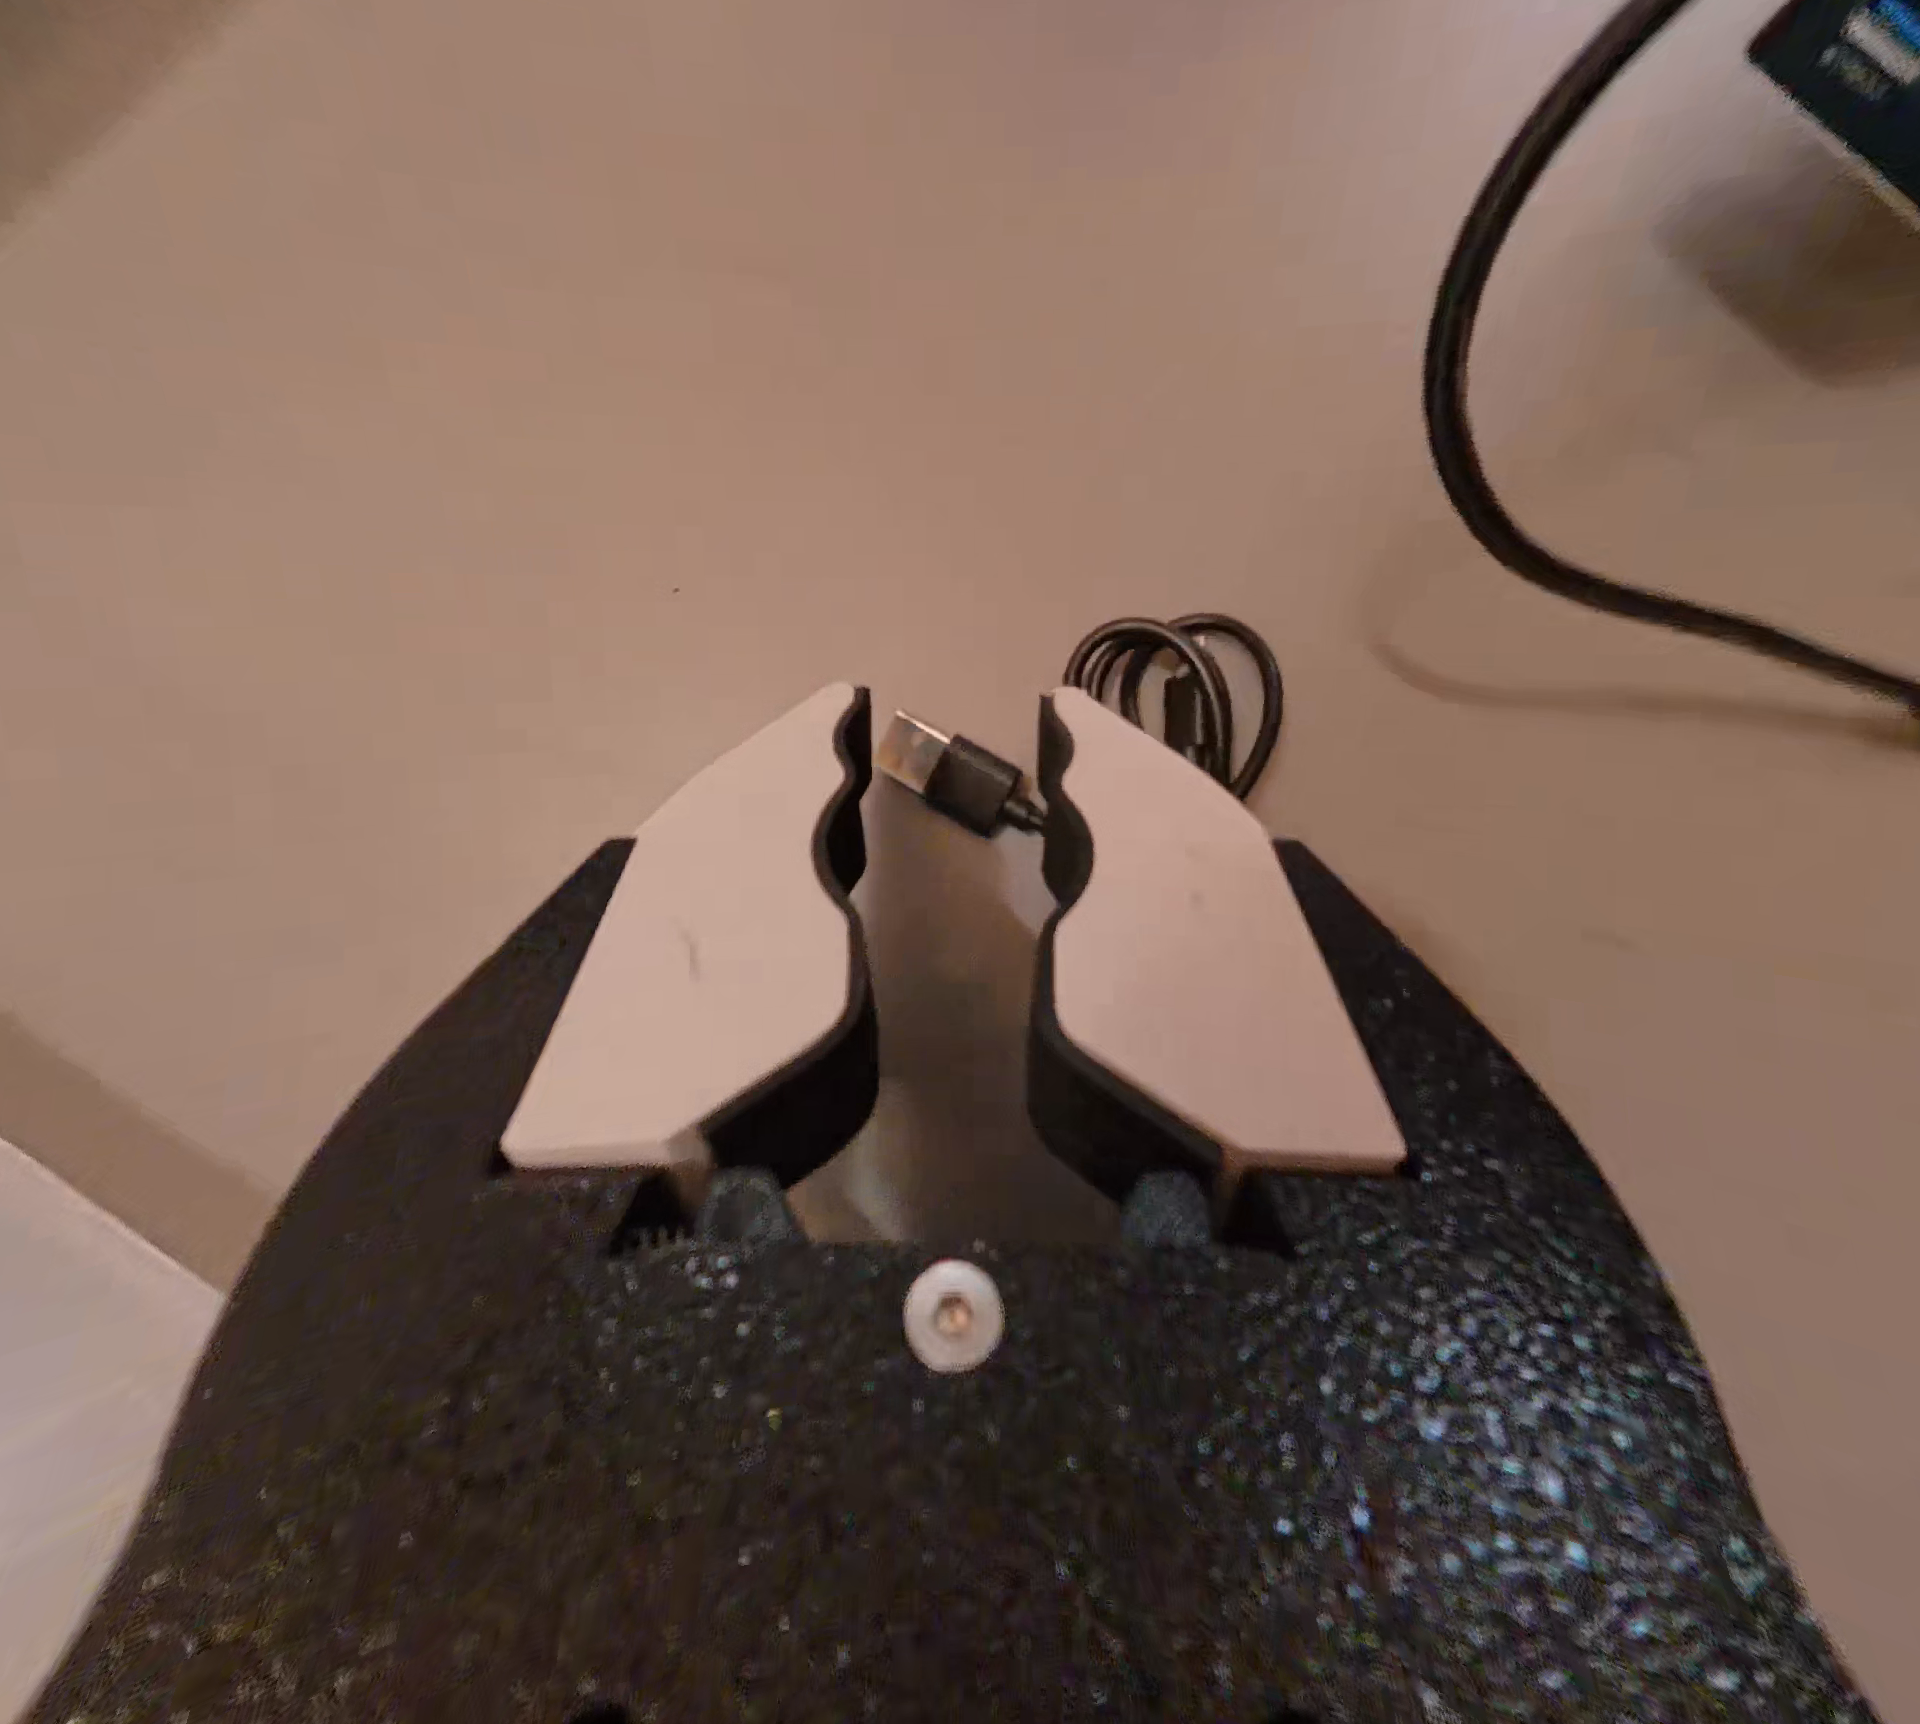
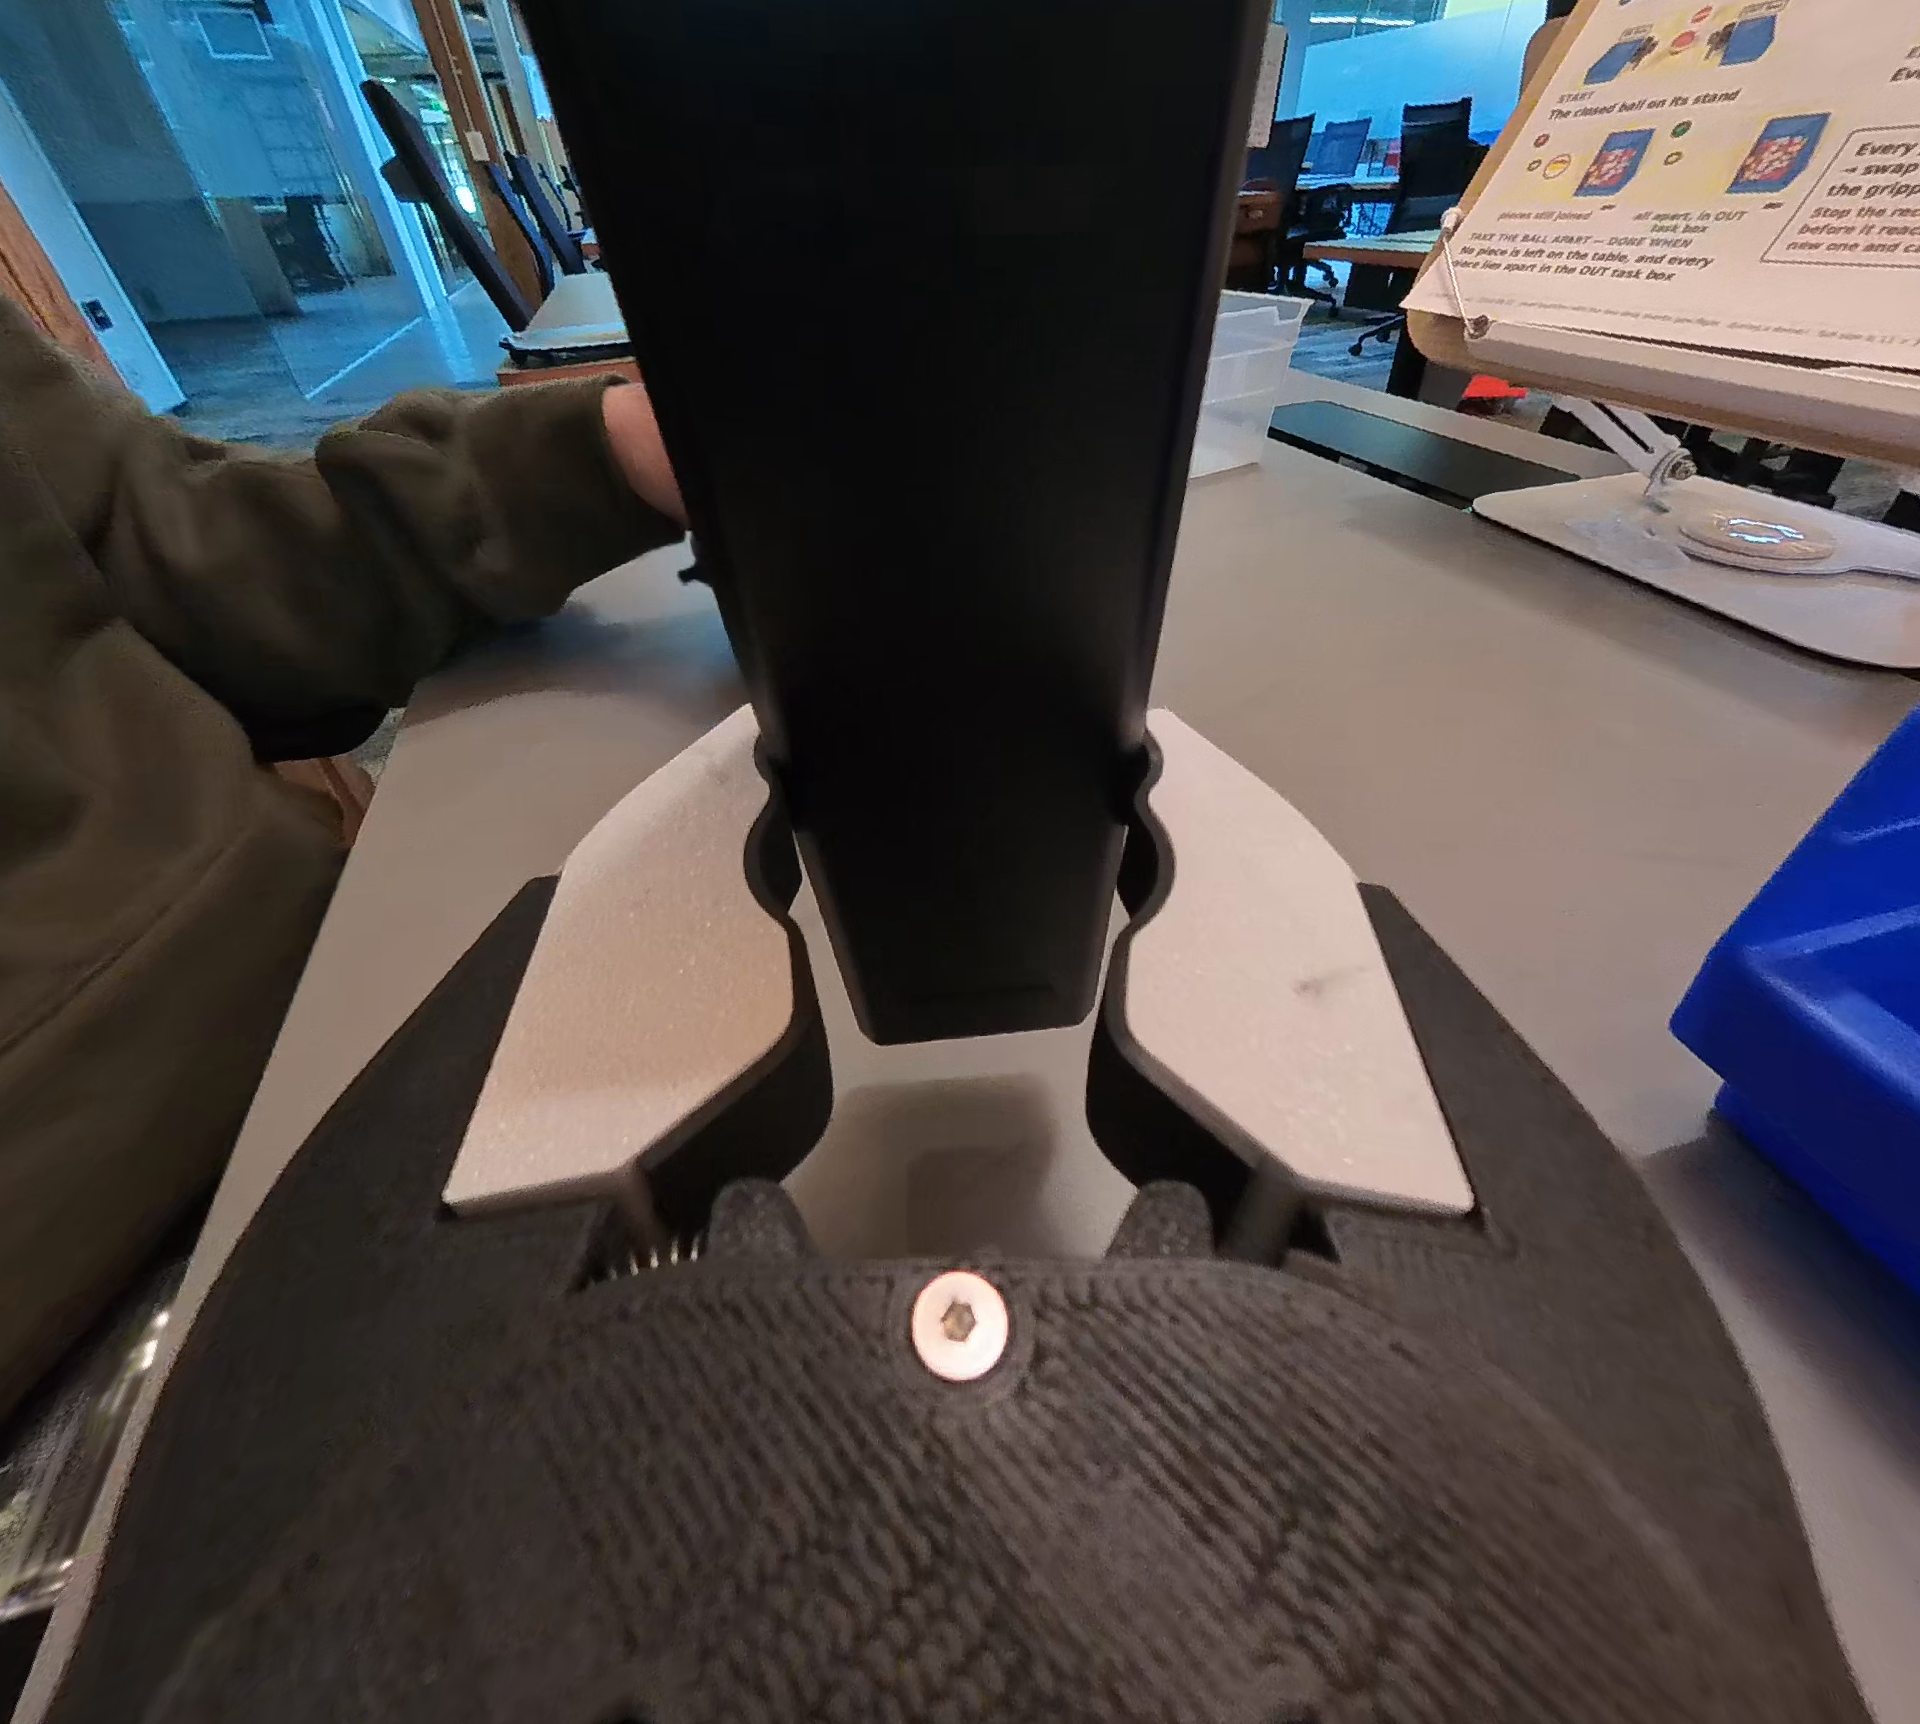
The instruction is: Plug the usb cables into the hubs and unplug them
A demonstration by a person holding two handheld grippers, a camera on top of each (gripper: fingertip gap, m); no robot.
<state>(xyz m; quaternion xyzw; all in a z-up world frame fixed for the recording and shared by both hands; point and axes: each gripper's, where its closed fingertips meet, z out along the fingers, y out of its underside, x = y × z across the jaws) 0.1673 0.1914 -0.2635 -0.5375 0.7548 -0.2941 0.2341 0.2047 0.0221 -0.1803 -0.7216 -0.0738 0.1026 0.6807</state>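
the plug (image 1: 951, 779) lies crosswise between the open left gripper (image 1: 954, 718) fingers, while the right gripper (image 2: 954, 775) clamps the hub (image 2: 914, 427).

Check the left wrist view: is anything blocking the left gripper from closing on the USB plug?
Nothing visible does. The USB plug lies on the table between the fingertips of the open left gripper, with bare table around its metal end. Its own coiled cable sits just beyond the right finger, outside the gap.
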